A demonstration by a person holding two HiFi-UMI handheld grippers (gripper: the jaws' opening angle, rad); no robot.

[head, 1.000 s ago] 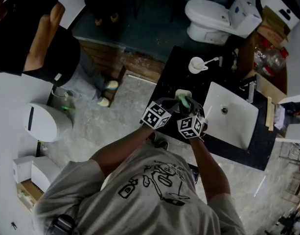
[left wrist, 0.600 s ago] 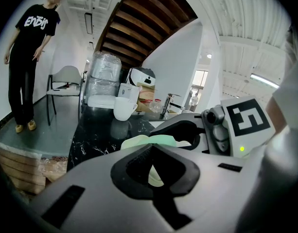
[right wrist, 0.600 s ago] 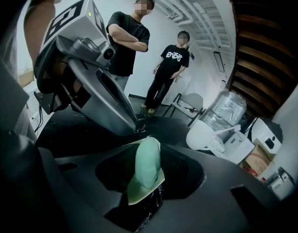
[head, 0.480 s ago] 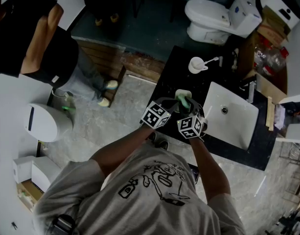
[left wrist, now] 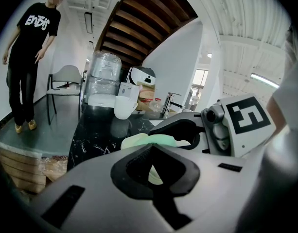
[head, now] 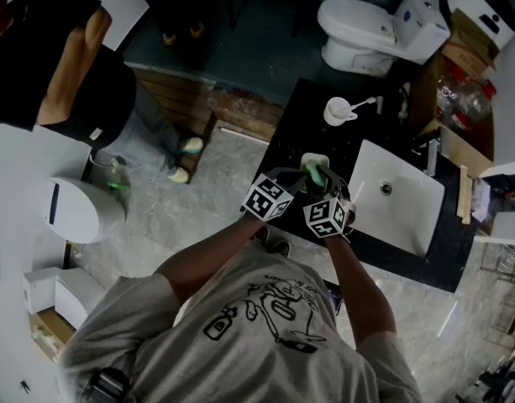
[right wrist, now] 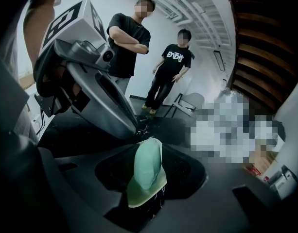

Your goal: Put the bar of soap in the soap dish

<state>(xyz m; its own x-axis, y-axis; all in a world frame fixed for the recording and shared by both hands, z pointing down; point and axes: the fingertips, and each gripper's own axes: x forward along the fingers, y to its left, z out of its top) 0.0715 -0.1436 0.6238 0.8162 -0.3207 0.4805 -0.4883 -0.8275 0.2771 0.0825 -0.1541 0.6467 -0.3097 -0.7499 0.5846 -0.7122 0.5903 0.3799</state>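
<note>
A pale green bar of soap [head: 312,174] stands on edge between the jaws of my right gripper [head: 322,178], which is shut on it. In the right gripper view the soap [right wrist: 148,165] fills the jaws of that gripper [right wrist: 148,174], with a cream layer [right wrist: 138,197] under it. The cream soap dish [head: 314,159] sits on the black counter [head: 295,128] just beyond. My left gripper [head: 303,173] comes in from the left with its jaws together. Its tips [left wrist: 149,148] are at the dish [left wrist: 131,141] and soap [left wrist: 164,140]. Whether they pinch anything is hidden.
A white cup [head: 336,111] stands farther back on the counter. A white basin [head: 396,196] lies to the right and a toilet [head: 358,32] beyond. A bystander [head: 55,57] stands at the left; the right gripper view shows two people [right wrist: 153,57].
</note>
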